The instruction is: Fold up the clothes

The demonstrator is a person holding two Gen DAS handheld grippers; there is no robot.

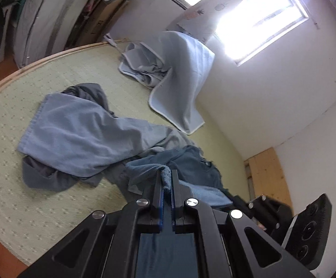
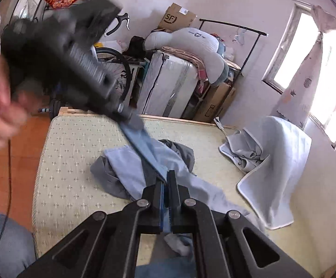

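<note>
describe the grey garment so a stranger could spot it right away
Start at the pale green mat covering the bed. Near its middle lies a heap of clothes; the grey garment is at the bottom, poking out on both sides of the light blue cloth. It is the only dark grey piece; the blanket by the window is pale blue.

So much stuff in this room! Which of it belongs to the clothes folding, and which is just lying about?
Part of the job:
- blue garment, stretched between both grippers
- left gripper and right gripper, each shut on it
- light blue clothes and grey garment on the mat

Just lying about:
- pale blanket
- cardboard box
- big pillow
- bicycle wheel
</note>
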